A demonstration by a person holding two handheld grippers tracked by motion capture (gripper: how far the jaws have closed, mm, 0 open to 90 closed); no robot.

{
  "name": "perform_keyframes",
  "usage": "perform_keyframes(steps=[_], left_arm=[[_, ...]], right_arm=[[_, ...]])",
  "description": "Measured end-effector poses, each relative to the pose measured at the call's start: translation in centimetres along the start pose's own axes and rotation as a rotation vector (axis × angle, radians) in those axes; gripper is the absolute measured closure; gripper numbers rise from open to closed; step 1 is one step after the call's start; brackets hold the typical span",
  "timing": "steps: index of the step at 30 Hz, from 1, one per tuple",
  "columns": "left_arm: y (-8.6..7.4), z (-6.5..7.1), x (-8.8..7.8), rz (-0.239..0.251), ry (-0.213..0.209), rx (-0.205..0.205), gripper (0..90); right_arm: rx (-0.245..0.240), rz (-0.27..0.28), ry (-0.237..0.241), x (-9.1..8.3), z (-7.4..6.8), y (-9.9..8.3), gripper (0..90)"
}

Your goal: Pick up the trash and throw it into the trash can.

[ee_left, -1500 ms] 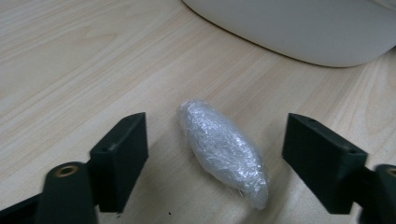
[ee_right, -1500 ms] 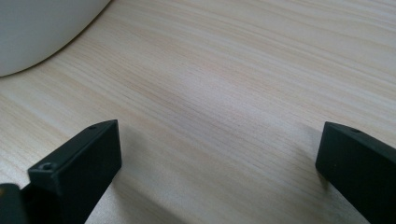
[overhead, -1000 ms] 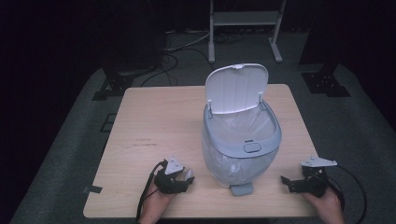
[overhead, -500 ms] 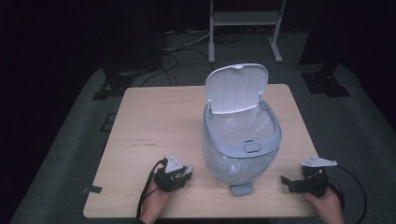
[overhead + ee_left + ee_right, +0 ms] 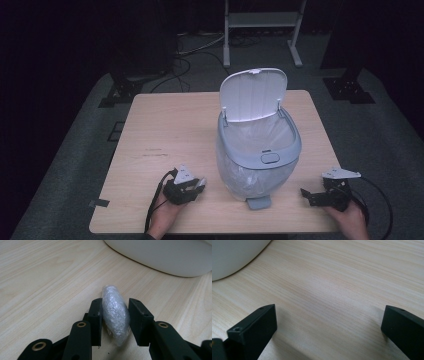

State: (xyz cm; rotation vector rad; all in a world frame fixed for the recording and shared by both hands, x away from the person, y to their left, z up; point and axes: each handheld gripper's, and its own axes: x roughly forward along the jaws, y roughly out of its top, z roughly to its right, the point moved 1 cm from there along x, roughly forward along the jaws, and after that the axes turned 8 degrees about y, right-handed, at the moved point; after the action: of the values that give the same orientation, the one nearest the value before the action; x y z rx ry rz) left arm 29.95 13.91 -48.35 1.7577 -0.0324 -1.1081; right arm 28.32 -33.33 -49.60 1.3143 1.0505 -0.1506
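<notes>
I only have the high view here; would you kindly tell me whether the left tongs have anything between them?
Observer: Yes. The left tongs have just been closing, and a crumpled wad of clear plastic sits between them, with both pads against it.
Operator: Thank you. Is the wad lifted off the table?
Observer: No, it appears to rest on the table, a little short of the bin.
Operator: And the right tongs?
Observer: The right tongs stand wide open over bare wood, with nothing between them.
</notes>
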Motion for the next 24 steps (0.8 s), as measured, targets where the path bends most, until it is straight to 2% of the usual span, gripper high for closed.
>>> perform_keyframes(steps=[17,24], left_arm=[[0.7,-1.2,-2.0,0.092,-0.098,-0.032,64.7],[1.1,-1.4,-2.7,0.108,-0.143,-0.006,64.7]], right_arm=[[0.000,0.000,0.000,0.0,0.0,0.0,0.0],[-0.001,0.000,-0.001,0.0,0.0,0.0,0.0]])
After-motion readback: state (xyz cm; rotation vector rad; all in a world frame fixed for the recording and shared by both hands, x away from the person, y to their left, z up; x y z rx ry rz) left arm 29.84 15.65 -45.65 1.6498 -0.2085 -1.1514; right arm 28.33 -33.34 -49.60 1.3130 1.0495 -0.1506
